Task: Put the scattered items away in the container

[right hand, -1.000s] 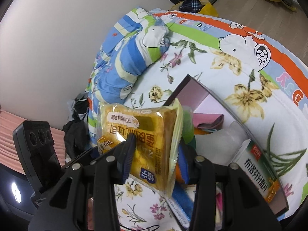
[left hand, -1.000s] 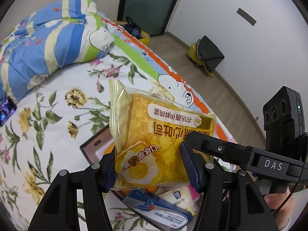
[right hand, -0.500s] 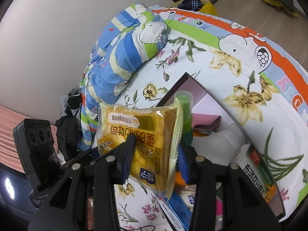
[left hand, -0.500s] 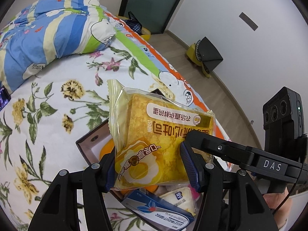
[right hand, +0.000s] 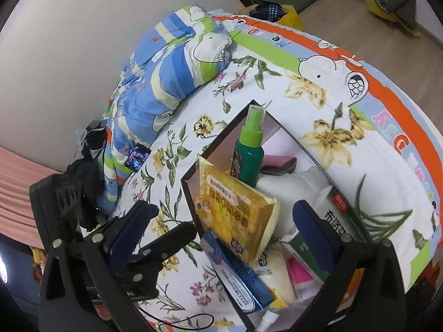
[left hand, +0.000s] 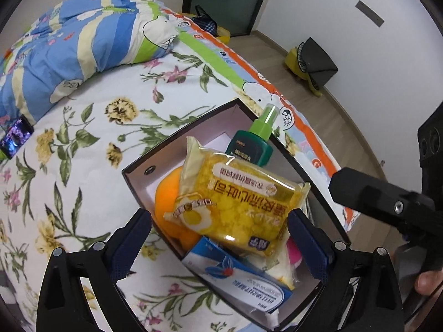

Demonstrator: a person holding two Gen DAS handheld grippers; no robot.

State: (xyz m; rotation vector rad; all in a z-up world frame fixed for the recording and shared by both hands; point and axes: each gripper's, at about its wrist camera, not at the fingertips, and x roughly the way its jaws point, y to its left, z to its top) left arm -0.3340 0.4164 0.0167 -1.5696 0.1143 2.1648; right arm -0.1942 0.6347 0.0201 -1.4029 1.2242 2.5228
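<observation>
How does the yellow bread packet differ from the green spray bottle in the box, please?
The yellow bread packet is a flat, soft, see-through wrapper; the green spray bottle is a rigid, opaque bottle with a light green cap. The packet lies tilted on top of other items, whereas the bottle stands nearly upright toward the far corner. The packet takes up more of the view than the bottle. Both sit inside the dark-walled box, and neither gripper holds either.

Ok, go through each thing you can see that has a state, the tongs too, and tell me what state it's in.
left tongs: open, holding nothing.
right tongs: open, holding nothing.
box: open, no lid on it, nearly full.
yellow bread packet: sealed, lying on top of the pile in the box.
green spray bottle: upright in the box, cap on.
blue carton: closed, lying at the box's near end.
phone: screen lit, on the bed.
</observation>
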